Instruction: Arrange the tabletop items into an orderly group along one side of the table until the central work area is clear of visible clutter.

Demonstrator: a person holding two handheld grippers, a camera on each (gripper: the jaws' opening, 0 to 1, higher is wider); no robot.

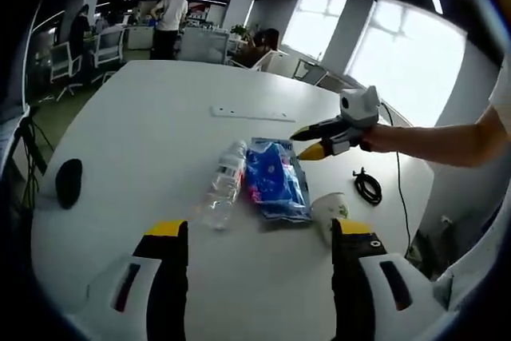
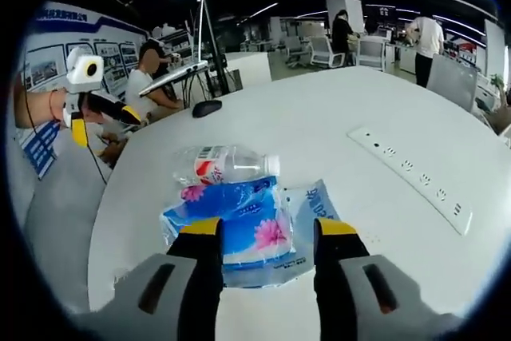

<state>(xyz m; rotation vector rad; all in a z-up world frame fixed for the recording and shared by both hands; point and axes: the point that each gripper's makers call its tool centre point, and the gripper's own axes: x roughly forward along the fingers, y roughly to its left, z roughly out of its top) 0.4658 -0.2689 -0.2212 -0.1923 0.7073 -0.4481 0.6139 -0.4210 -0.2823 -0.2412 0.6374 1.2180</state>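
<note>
Hovering over the blue tissue pack [image 2: 239, 233], the right gripper [image 2: 261, 233] has its jaws apart, one on each side of the pack in its own view, with nothing clamped yet. Whether the tips touch the wrapper cannot be told. Just beyond them lies the clear water bottle [image 2: 225, 164] on its side, touching the pack's far edge. Over in the left gripper view, the left gripper [image 1: 257, 233] also stands with jaws wide and empty, held low and back from the bottle [image 1: 222, 185] and pack [image 1: 275, 181], with a white cup [image 1: 329, 212] on its side just beside the pack. The right hand reaches in from the right, forearm stretched level above the surface [image 1: 160, 117]. Further out sit a black mouse [image 1: 69, 182], a coiled cable [image 1: 367, 187] and a power strip [image 1: 251, 113]. This looks like the opening grab: next, the right jaws should drop, close on the pack and carry it to one edge.
</note>
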